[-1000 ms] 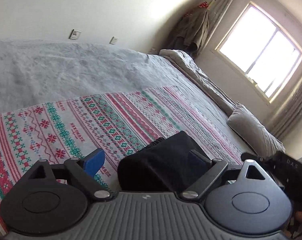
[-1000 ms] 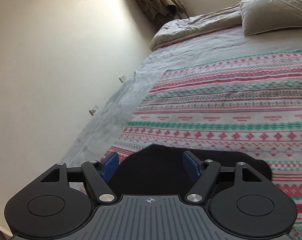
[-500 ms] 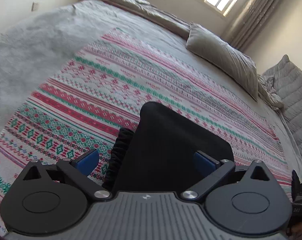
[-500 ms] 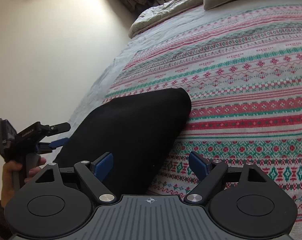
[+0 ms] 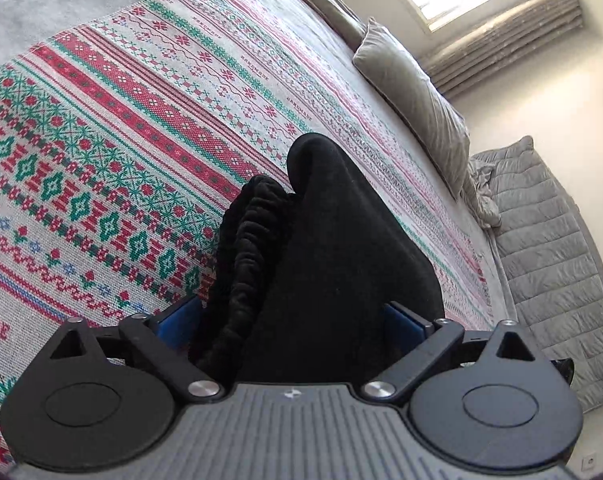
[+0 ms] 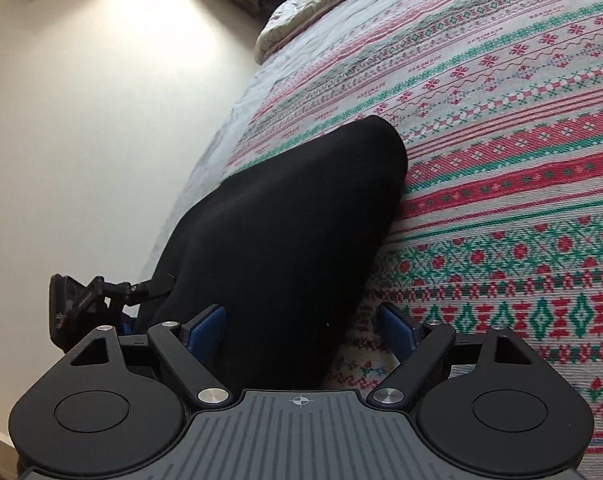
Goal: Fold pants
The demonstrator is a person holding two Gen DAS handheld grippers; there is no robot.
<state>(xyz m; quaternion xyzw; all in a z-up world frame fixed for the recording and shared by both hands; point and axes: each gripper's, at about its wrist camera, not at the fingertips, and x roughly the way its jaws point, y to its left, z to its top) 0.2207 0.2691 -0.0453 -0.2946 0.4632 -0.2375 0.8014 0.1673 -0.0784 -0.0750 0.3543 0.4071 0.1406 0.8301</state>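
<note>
While a second ago only peeking above the patterned blanket [image 5: 113,120], now lying folded on it: black pants [image 5: 341,248]. Left gripper [image 5: 293,320] nearer, spread wide around them; right gripper [image 6: 301,328] likewise wide.

Compared with a second ago, the black pants [image 5: 341,248] are seen much closer by both wrist cameras, and more of the patterned blanket [image 5: 113,128] beside the pants is covered. The gathered waistband [image 5: 245,248], barely seen earlier, is now exposed along the edge of the pants. The left gripper [image 5: 293,322] is brought in so that its blue pads [image 5: 179,322] flank the pants. The right gripper [image 6: 303,326] is likewise set closer, one pad against the pants, the other over the blanket.
</note>
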